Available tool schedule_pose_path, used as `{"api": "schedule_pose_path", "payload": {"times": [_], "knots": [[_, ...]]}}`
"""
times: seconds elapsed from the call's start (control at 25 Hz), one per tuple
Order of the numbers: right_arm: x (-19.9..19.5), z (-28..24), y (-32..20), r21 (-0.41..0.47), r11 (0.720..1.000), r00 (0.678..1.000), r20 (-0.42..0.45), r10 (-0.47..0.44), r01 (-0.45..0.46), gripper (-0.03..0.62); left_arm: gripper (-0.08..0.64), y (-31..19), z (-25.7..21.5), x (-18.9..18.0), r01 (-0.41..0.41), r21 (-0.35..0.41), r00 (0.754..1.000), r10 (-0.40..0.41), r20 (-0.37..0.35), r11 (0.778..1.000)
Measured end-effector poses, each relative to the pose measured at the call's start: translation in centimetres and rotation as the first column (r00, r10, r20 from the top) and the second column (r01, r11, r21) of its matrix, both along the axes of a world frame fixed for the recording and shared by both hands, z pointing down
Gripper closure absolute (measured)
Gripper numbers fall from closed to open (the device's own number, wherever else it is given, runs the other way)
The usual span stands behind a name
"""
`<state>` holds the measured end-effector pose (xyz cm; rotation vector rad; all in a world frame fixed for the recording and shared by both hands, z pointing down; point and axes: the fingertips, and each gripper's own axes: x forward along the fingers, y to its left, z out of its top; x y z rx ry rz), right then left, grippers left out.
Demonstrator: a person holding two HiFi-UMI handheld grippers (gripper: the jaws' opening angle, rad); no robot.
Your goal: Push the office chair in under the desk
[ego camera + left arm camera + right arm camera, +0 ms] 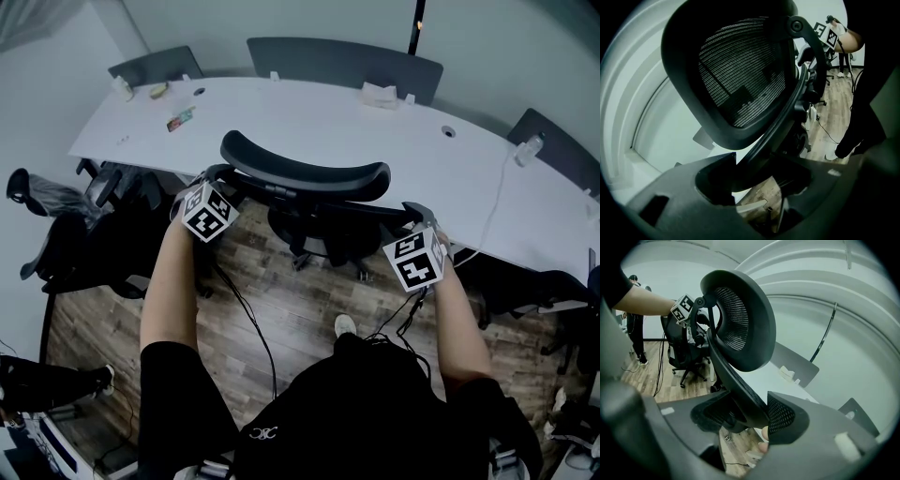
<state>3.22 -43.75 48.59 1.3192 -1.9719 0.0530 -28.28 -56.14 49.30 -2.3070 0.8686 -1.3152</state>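
The left tongs [207, 183] were clamped on the frame of the chair [305, 171], at the 9 o'clock end of its back. The chair stood close against the surface [328, 112] at its 6 o'clock edge. The right tongs [419, 217] gripped the frame's 3 o'clock end.

Dim, cool, even light; both gripper views bend and darken at edges.

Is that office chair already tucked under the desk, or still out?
Still out: the office chair has its wheeled base on the wood floor, on the person's side of the desk edge.
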Motion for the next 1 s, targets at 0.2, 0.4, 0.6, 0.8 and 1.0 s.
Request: {"api": "schedule_pose_path", "payload": {"times": [0.2, 0.4, 0.6, 0.8, 1.0], "knots": [[0.1, 0.3, -0.1, -0.005, 1.0, 1.0, 0.012, -0.005, 0.005, 0.335, 0.345, 0.0, 0.1, 0.1, 0.002, 0.016, 1.0, -0.002, -0.027, 1.0], [0.1, 0.4, 0.1, 0.008, 0.999, 0.999, 0.025, -0.04, 0.04, 0.327, 0.337, 0.4, -0.1, -0.5, 0.088, 0.022, 0.995, -0.087, -0.044, 0.996], [-0.1, -1.0, 1.3, 0.1, 0.993, 0.998, -0.009, -0.07, 0.07, 0.381, 0.426, 1.7, -1.6, -0.7, 0.23, 0.04, 0.958, -0.219, -0.185, 0.972], [-0.6, -5.8, 2.9, 0.288, 0.957, 0.982, 0.173, -0.071, 0.018, 0.582, 0.52, 4.5, -5.8, 0.1, 0.362, 0.06, 0.858, -0.307, -0.411, 0.93], [-1.5, -9.5, 5.7, 0.37, 0.929, 0.928, 0.347, -0.133, -0.005, 0.584, 0.554, 10.8, -10.7, 3.1, 0.406, 0.053, 0.695, -0.271, -0.666, 0.912]]}}
